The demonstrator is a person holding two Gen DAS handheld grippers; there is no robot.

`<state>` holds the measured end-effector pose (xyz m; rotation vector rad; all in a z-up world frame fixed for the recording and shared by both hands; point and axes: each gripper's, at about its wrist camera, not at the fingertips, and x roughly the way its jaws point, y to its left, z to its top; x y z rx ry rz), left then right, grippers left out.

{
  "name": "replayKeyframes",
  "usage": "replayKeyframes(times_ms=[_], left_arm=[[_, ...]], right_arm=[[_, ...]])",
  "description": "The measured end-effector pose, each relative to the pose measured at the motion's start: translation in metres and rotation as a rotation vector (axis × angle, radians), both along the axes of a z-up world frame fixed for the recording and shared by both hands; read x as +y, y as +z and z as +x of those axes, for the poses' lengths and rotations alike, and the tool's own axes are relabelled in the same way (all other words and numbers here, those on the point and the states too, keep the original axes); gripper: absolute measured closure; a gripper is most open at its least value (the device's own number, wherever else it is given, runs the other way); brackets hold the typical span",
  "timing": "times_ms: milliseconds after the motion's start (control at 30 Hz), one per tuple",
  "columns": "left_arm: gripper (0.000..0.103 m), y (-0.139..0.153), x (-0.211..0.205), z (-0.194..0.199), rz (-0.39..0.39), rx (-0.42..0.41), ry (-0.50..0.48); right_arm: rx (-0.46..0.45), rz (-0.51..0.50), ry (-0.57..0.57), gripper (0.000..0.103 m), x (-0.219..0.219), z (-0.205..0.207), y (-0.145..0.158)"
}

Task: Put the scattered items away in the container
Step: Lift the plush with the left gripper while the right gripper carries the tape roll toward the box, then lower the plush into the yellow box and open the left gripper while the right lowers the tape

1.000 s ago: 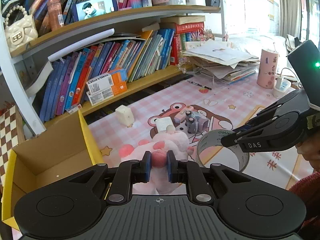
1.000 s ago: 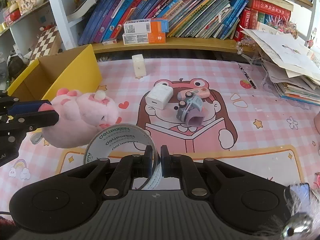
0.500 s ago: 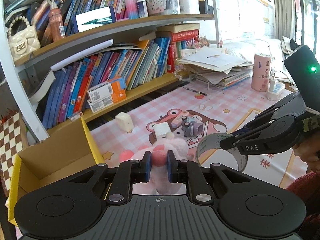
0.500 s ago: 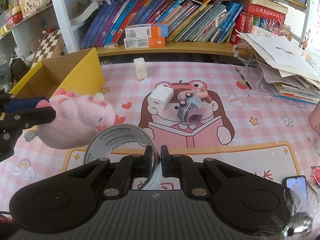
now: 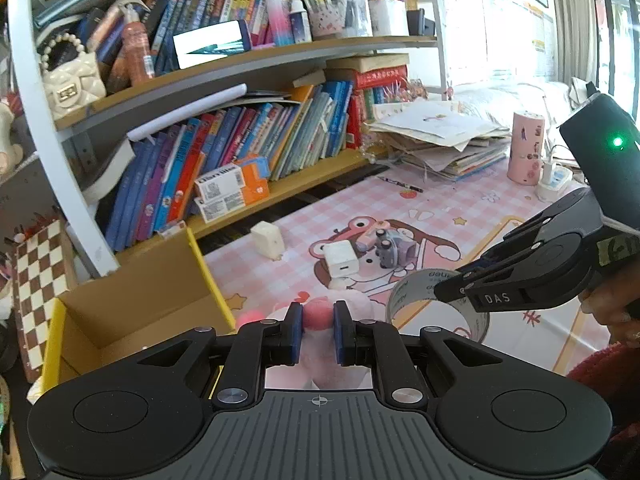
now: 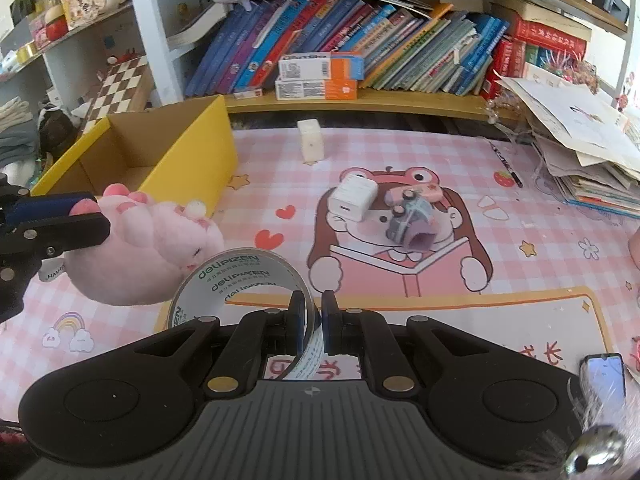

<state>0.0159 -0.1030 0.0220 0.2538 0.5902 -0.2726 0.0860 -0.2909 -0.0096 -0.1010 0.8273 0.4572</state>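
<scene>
Left wrist view: the left gripper has its jaws clamped on a pink paw of the plush toy, most of which hangs hidden beneath the gripper body. The yellow cardboard box, open-topped and apparently empty, sits at ten o'clock from the jaws. At three o'clock the right gripper carries the tape roll. Scattered on the tabletop at one o'clock are a white charger, a small purple toy and, further back, a white block.

Right wrist view: the right gripper has its jaws pinched together on the wall of the tape roll, which stands on edge, lifted clear of the tabletop. The plush toy dangles at ten o'clock, held off the surface by the left gripper. The box lies beyond it, at eleven o'clock.

The step in hand looks like the carry: both items are lifted and headed for the box. Next, each gripper needs to come over the open top, the plush likely first since it is nearer, then the jaws part to drop the load inside. The charger, purple toy and block are left to collect.
</scene>
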Motion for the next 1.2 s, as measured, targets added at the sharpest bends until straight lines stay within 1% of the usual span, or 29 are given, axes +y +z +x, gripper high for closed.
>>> replayKeyframes(times_ms=[400, 633, 933, 1067, 1200], left_arm=[[0.089, 0.028, 0.037, -0.013, -0.021, -0.080, 0.047], [0.089, 0.043, 0.068, -0.013, -0.033, -0.123, 0.083], [0.089, 0.050, 0.110, -0.012, -0.022, -0.157, 0.125], [0.089, 0.051, 0.130, -0.007, -0.027, -0.170, 0.147], [0.089, 0.050, 0.148, -0.002, -0.038, -0.186, 0.168]], right_arm=[[-0.031, -0.009, 0.046, 0.095, 0.027, -0.005, 0.012], [-0.076, 0.002, 0.077, 0.095, 0.049, -0.003, 0.028], [-0.146, 0.018, 0.130, 0.095, 0.090, 0.008, 0.053], [-0.148, 0.022, 0.161, 0.095, 0.111, 0.015, 0.060], [-0.155, 0.005, 0.203, 0.095, 0.132, 0.019, 0.064]])
